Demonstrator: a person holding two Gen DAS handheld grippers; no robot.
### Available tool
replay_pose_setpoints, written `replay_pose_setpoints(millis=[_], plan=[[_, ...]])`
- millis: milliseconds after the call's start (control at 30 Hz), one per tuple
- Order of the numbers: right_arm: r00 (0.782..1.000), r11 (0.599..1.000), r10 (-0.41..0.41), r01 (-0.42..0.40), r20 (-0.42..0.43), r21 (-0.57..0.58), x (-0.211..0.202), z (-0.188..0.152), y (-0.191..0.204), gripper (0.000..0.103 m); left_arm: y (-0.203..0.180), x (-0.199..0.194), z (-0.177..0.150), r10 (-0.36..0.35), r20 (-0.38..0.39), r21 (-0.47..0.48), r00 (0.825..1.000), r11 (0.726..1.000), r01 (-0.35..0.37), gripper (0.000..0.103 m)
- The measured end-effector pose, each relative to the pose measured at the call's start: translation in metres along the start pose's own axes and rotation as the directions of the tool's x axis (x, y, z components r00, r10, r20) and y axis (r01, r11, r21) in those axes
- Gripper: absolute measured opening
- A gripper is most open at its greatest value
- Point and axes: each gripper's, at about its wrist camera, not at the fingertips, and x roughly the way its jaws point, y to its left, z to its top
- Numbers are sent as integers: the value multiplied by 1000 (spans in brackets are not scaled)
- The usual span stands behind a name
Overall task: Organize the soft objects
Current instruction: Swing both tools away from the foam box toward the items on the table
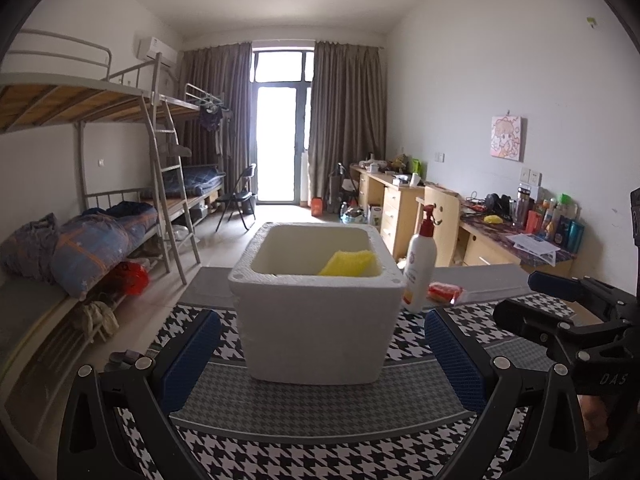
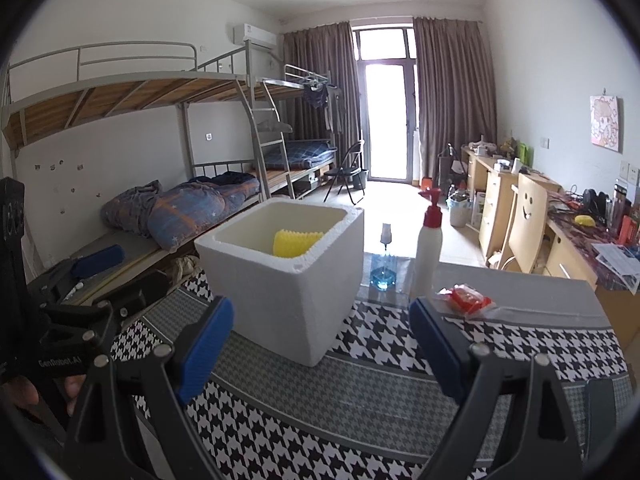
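Sponge [image 2: 297, 243], yellow, sits inside the white foam box [image 2: 288, 280]. Still outside lies a red packet [image 2: 466, 299], just ahead of the right gripper [image 2: 320, 344] and slightly to its right, long axis running crosswise. Both it and the left gripper [image 1: 322, 356] are spread wide, holding nothing. The right hand looks nearer.

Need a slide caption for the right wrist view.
Open right claw faces foam box holding yellow sponge; red packet waits beside lotion bottle.
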Motion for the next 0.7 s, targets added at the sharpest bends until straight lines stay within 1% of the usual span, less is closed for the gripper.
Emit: replay_pose_setpoints(millis=[200, 300, 600, 700], plan=[[1000, 1000, -10, 10, -2, -8, -5, -12, 0, 92, -4, -3, -5, -12, 10, 1, 1000, 1000, 12, 102], [1000, 1000, -18, 18, 2, -17, -9, -16, 0, 92, -6, -1, -9, -23, -1, 3, 1000, 1000, 23, 102], [999, 999, -43, 43, -1, 4, -19, -30, -6, 92, -12, -4, -16, -46, 6, -11, 999, 999, 46, 102], [997, 997, -76, 76, 2, -3, -22, -37, -8, 92, -15, -5, -18, -49, 6, -9, 999, 999, 49, 102]])
